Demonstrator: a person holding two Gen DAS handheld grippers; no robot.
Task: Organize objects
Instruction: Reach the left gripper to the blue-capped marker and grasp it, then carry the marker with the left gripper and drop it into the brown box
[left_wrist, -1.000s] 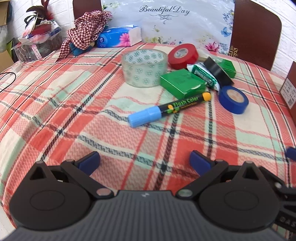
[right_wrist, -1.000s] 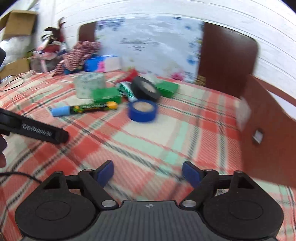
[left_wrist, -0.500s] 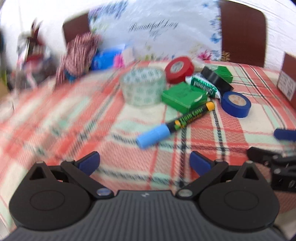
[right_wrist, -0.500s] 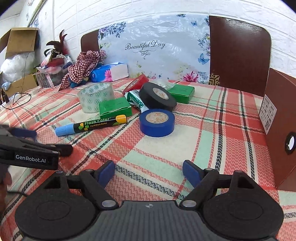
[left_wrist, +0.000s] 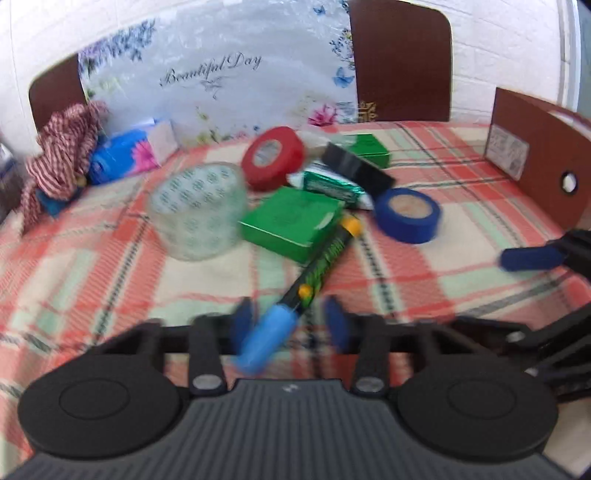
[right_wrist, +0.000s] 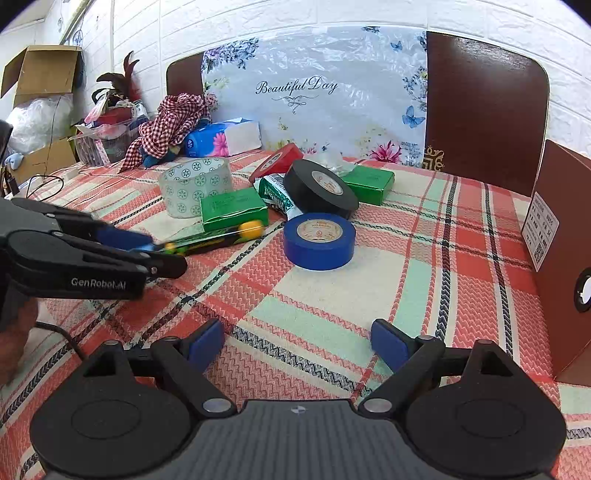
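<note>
Blur hides whether closing left claw (left_wrist: 290, 319) grips marker (left_wrist: 321, 258); right claw (right_wrist: 297, 341) opening.

Left wrist view: taken low over table (left_wrist: 92, 258), angled down and forward along own fingers; marker (left_wrist: 314, 273) very near lens, picture blurred.
Right wrist view: taken from further right, similar downward angle, sharp.
Shared by both: tape rolls, green boxes, marker, flowered board (right_wrist: 314, 88) behind. Each gripper seen at edge of other view.
</note>
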